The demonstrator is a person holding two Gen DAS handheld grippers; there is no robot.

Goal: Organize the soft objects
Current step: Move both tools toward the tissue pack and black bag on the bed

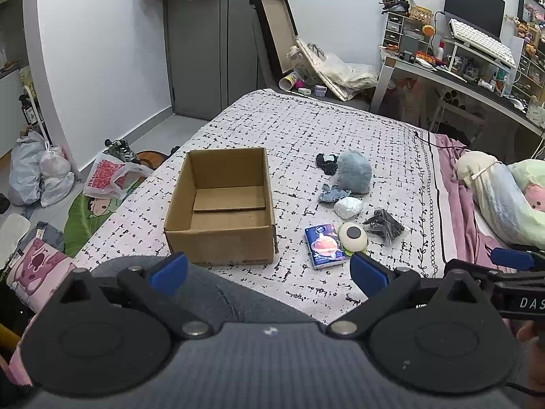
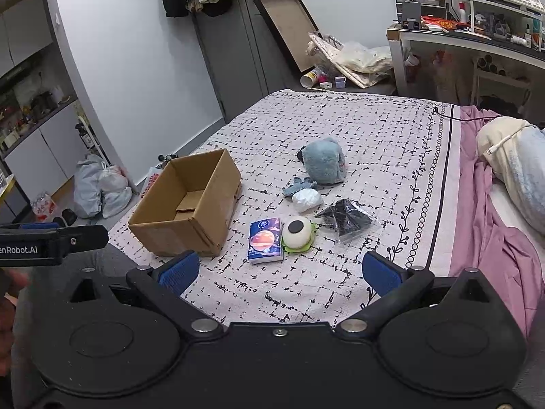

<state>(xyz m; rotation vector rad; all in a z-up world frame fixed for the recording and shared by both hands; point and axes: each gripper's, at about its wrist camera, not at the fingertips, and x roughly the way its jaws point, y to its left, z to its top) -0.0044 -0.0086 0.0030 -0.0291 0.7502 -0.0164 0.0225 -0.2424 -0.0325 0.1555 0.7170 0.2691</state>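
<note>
An open, empty cardboard box (image 1: 221, 204) (image 2: 185, 204) stands on the patterned bed cover. To its right lie a blue plush (image 1: 354, 172) (image 2: 323, 163), a small blue fabric piece (image 1: 332, 193) (image 2: 301, 184), a white soft bundle (image 1: 348, 207) (image 2: 307, 200), a cream round plush with a dark spot (image 1: 353, 236) (image 2: 299, 234), a tissue pack (image 1: 323, 246) (image 2: 265, 240), a black bagged item (image 1: 384, 225) (image 2: 344, 218) and a black knit piece (image 1: 326, 163). My left gripper (image 1: 269, 271) is open and empty near the bed's front edge. My right gripper (image 2: 281, 269) is open and empty beside it.
Pillows and a pink sheet (image 2: 494, 238) lie at the right. A cluttered desk (image 1: 477, 68) stands at the back right. Bags (image 1: 37, 170) and a plastic bag (image 1: 112, 177) sit on the floor at the left. A grey door (image 1: 211, 51) is behind the bed.
</note>
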